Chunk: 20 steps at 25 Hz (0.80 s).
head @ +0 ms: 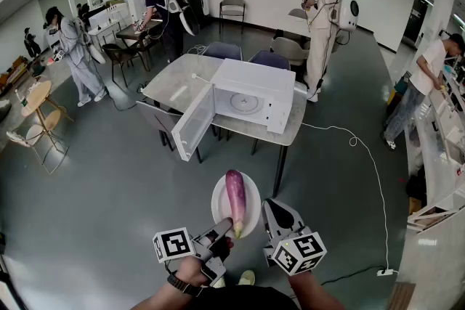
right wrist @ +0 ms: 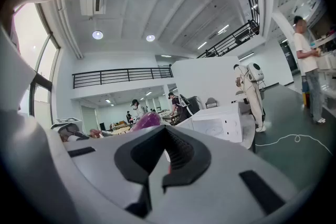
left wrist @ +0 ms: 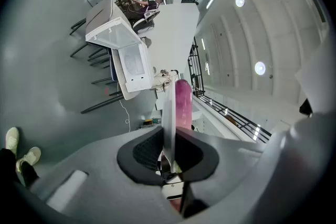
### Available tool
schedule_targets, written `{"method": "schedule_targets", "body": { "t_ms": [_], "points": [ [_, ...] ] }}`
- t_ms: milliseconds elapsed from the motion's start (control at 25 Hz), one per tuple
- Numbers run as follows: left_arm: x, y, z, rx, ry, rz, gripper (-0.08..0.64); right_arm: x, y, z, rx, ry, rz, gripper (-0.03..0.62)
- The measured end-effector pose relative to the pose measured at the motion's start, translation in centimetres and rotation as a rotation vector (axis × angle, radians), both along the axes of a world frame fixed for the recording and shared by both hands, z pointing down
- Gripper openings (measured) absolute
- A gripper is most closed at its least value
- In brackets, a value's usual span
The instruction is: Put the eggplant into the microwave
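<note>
A purple eggplant (head: pixel 235 201) lies on a white plate (head: pixel 218 208) that hangs in the air over the grey floor, in front of me. My left gripper (head: pixel 222 229) is shut on the plate's near rim; in the left gripper view the plate (left wrist: pixel 168 113) stands edge-on between the jaws with the eggplant (left wrist: pixel 183 102) on it. Just right of the plate, my right gripper (head: pixel 269 207) is shut and holds nothing. The white microwave (head: pixel 251 94) stands on a marble table (head: pixel 174 80) further ahead, its door (head: pixel 192 123) swung open to the left and its cavity empty.
Chairs (head: pixel 221 49) stand round the table. A white cable (head: pixel 363 156) runs across the floor on the right. Several people (head: pixel 323 18) with gear stand further back, and one person (head: pixel 421 83) is at a counter on the right.
</note>
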<state>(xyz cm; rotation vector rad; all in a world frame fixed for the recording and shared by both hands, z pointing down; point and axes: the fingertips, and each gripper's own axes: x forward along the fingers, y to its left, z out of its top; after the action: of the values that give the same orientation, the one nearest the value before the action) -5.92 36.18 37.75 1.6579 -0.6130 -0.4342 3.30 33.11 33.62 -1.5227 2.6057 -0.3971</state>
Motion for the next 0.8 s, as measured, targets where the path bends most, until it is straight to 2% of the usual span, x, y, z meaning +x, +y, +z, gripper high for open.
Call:
{"method": "schedule_targets", "body": {
  "t_ms": [160, 280, 400, 720, 800],
  "points": [
    [-0.3, 0.2, 0.3, 0.007, -0.033, -0.002, 0.041, 0.0, 0.3, 0.0, -0.002, 0.003, 0.000, 0.002],
    [0.1, 0.1, 0.3, 0.005, -0.019, -0.004, 0.041, 0.4, 0.2, 0.1, -0.003, 0.001, 0.000, 0.002],
    [0.1, 0.0, 0.7, 0.016, -0.054, -0.004, 0.041, 0.6, 0.2, 0.2, -0.008, -0.010, -0.012, 0.002],
    [0.7, -0.1, 0.9, 0.006, -0.046, -0.008, 0.041, 1.0, 0.2, 0.0, 0.007, -0.029, -0.022, 0.002],
    [1.3, 0.0, 0.6, -0.007, -0.019, -0.014, 0.041, 1.2, 0.0, -0.3, 0.013, -0.034, -0.029, 0.002]
  ]
}}
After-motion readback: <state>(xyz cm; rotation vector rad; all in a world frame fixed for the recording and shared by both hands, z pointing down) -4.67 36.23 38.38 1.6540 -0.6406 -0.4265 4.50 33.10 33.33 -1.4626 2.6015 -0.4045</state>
